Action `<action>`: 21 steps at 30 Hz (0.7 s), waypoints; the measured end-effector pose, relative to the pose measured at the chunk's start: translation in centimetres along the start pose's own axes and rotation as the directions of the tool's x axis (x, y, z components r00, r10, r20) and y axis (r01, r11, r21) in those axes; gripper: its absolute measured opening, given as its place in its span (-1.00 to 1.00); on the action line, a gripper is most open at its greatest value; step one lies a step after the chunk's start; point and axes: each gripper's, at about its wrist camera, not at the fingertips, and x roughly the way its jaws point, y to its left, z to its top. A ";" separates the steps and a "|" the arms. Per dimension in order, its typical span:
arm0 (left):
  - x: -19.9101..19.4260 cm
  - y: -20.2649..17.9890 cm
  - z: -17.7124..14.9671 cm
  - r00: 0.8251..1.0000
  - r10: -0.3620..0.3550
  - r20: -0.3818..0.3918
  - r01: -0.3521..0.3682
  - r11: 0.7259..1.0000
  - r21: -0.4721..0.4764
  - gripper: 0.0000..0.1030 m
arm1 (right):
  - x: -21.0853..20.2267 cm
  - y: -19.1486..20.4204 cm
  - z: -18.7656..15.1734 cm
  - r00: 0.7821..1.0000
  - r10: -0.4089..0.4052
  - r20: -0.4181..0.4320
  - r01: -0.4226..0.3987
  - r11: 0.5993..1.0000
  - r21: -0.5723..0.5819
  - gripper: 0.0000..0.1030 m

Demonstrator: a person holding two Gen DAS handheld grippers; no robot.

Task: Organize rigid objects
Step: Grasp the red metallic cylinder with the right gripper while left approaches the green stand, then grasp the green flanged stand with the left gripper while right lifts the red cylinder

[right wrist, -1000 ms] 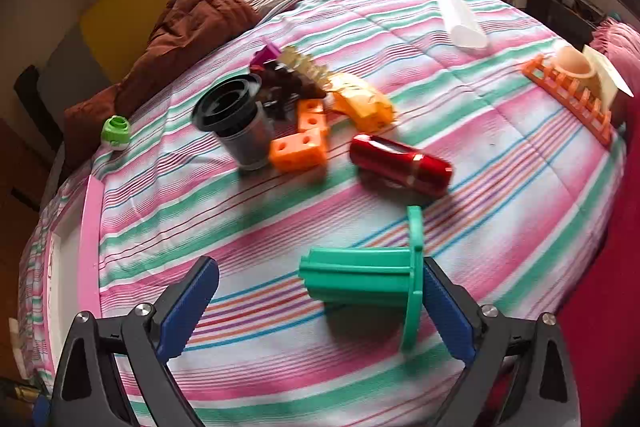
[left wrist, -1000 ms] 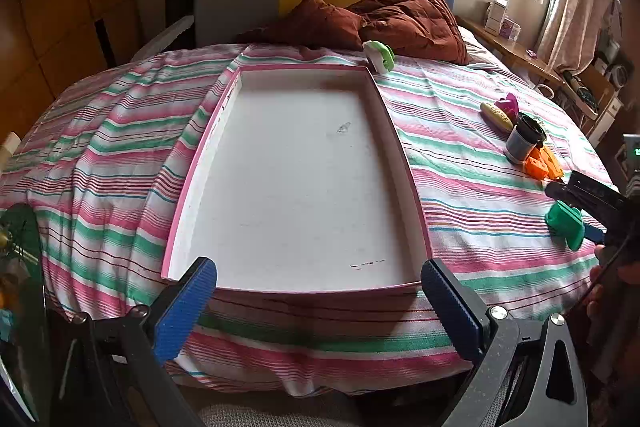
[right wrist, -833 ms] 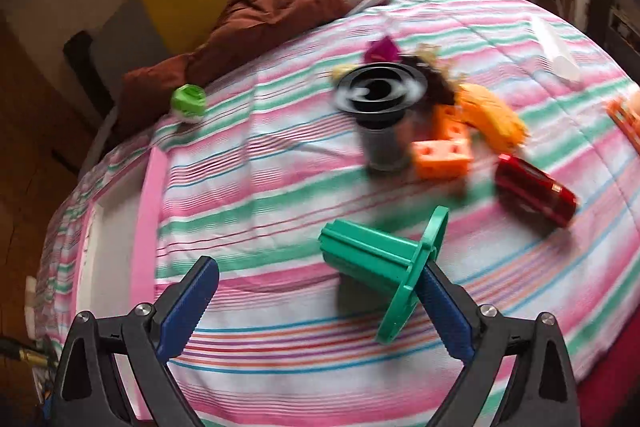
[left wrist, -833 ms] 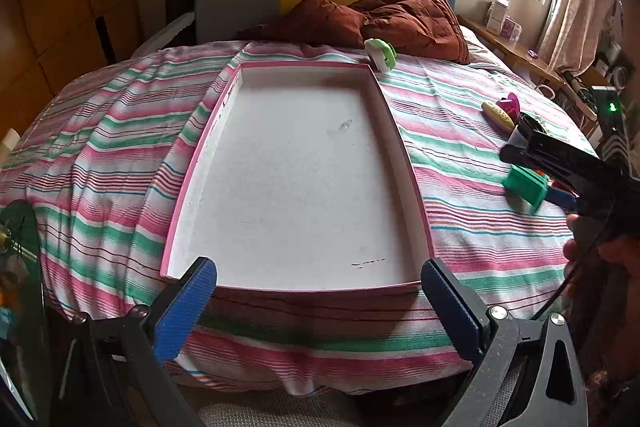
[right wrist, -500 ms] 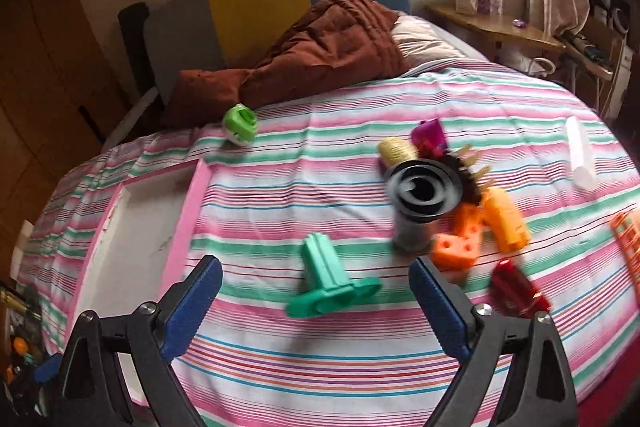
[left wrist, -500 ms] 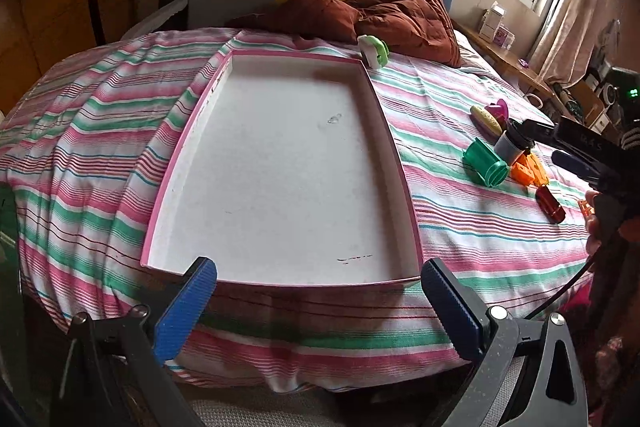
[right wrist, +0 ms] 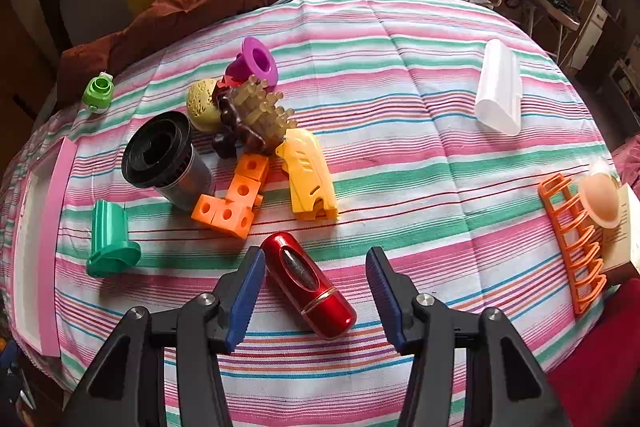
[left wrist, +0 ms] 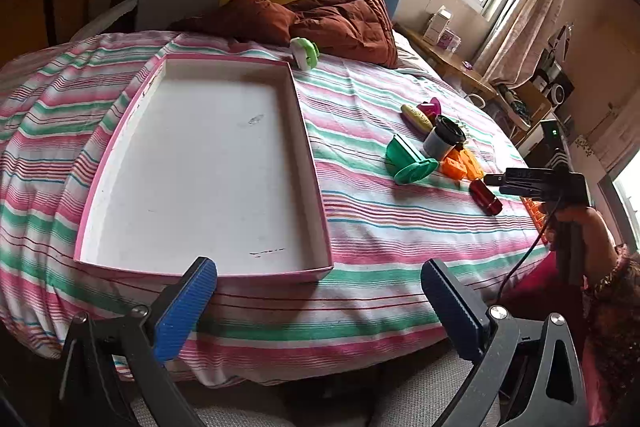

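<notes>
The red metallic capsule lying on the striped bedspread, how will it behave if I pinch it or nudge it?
The red capsule looks glossy and rounded, so it may slip between the pads. It lies on its side on the soft bedspread, so a nudge would probably roll it. It looks rigid, unlikely to bend.

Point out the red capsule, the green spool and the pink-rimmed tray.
red capsule (right wrist: 307,285): right wrist view, middle of its glossy body.
green spool (right wrist: 110,241): right wrist view, ribbed barrel above the flange.
pink-rimmed tray (left wrist: 316,187): left wrist view, right-hand rim.
</notes>
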 end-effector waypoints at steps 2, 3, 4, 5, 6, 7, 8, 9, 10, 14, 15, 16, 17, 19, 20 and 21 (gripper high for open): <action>0.1 -0.4 0.3 1.000 0.016 0.003 -0.016 1.000 0.009 1.00 | 0.9 0.8 0.0 1.000 -0.011 -0.024 0.010 0.999 -0.045 -0.09; 0.1 -0.7 0.4 1.000 0.023 0.002 -0.023 1.000 0.016 1.00 | 1.4 1.2 0.0 0.999 -0.025 -0.034 0.022 0.997 -0.071 -0.11; 0.2 -1.0 0.6 1.000 0.027 -0.005 -0.027 0.999 0.026 1.00 | 1.8 1.6 -0.1 0.999 -0.027 -0.043 0.023 0.996 -0.091 -0.18; 0.4 -1.3 0.7 0.999 0.031 -0.015 -0.030 0.999 0.035 1.00 | 2.2 1.8 0.0 0.998 -0.025 -0.053 0.020 0.994 -0.104 -0.30; 0.5 -1.6 0.8 0.999 0.031 -0.025 -0.030 0.999 0.041 1.00 | 2.6 2.0 -0.1 0.998 -0.021 -0.062 0.014 0.994 -0.110 -0.34; 0.7 -1.8 0.9 0.999 0.024 -0.035 -0.023 0.999 0.047 1.00 | 2.9 2.0 -0.1 0.998 -0.017 -0.065 0.010 0.994 -0.110 -0.36; 0.8 -2.1 1.0 0.999 0.013 -0.043 -0.011 0.999 0.050 1.00 | 3.0 2.0 -0.1 0.998 -0.017 -0.058 0.010 0.994 -0.109 -0.41; 1.0 -2.4 1.2 0.999 0.001 -0.046 0.001 0.999 0.049 1.00 | 3.0 1.9 -0.1 0.999 -0.017 -0.050 0.011 0.994 -0.111 -0.44; 1.1 -2.7 1.4 0.999 -0.013 -0.046 0.015 0.999 0.047 1.00 | 2.9 1.8 -0.1 0.999 -0.015 -0.046 0.010 0.994 -0.108 -0.50; 2.4 -4.7 3.0 0.996 -0.076 -0.044 0.079 0.995 0.068 1.00 | 2.6 0.8 -0.3 0.998 0.046 -0.033 -0.047 0.998 -0.044 -0.51; 2.7 -5.4 3.5 0.997 -0.059 -0.040 0.063 0.994 0.090 1.00 | 2.5 0.6 -0.4 0.997 0.066 -0.031 -0.067 0.997 -0.028 -0.51; 3.1 -6.3 4.1 0.999 -0.040 -0.029 0.043 0.992 0.118 1.00 | 2.4 0.5 -0.4 0.995 0.090 -0.031 -0.090 0.996 -0.011 -0.51; 3.5 -7.0 4.7 0.999 -0.026 -0.021 0.029 0.990 0.138 1.00 | 2.3 0.3 -0.5 0.993 0.112 -0.032 -0.112 0.994 -0.002 -0.52; 4.6 -8.3 6.3 0.999 -0.041 -0.024 0.044 0.989 0.138 1.00 | 2.1 0.3 -0.6 0.990 0.135 -0.029 -0.135 0.991 -0.001 -0.52; 5.3 -8.8 7.2 0.998 -0.058 -0.030 0.062 0.990 0.130 1.00 | 1.9 0.6 -0.8 0.990 0.137 -0.027 -0.137 0.991 -0.007 -0.52; 6.2 -9.2 8.1 0.998 -0.057 -0.039 0.061 0.991 0.117 1.00 | 1.9 0.7 -0.8 0.990 0.141 -0.026 -0.141 0.990 -0.014 -0.52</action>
